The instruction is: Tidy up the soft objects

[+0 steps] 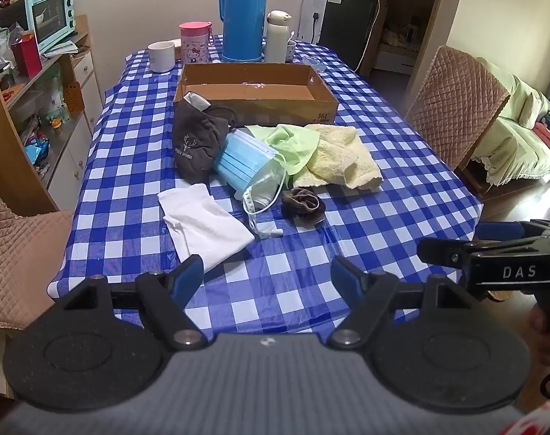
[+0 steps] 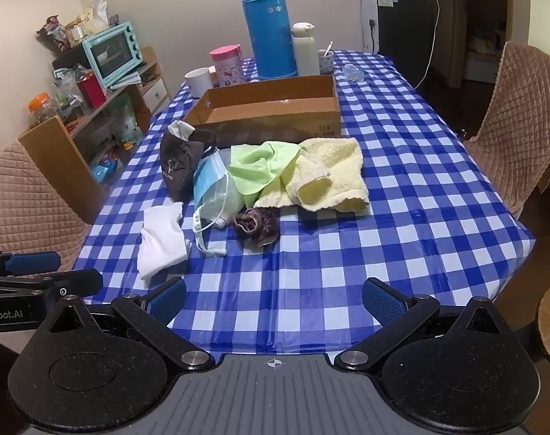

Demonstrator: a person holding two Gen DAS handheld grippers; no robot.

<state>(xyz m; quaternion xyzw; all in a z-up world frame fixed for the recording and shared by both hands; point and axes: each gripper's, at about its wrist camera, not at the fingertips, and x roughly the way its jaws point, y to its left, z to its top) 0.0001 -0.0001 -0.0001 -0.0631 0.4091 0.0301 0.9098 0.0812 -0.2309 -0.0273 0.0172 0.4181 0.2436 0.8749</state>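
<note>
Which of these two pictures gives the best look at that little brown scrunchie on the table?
The right wrist view: the brown scrunchie lies nearer the middle, its ruffled folds distinct. In the left wrist view the scrunchie looks darker and flatter, beside the blue face mask.

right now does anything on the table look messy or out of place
Yes: the soft items sit in a loose heap in front of the empty cardboard box. The green cloth is crumpled over the yellow towel, and the blue masks trail their straps across the tablecloth. Nothing looks spilled or damaged.
</note>
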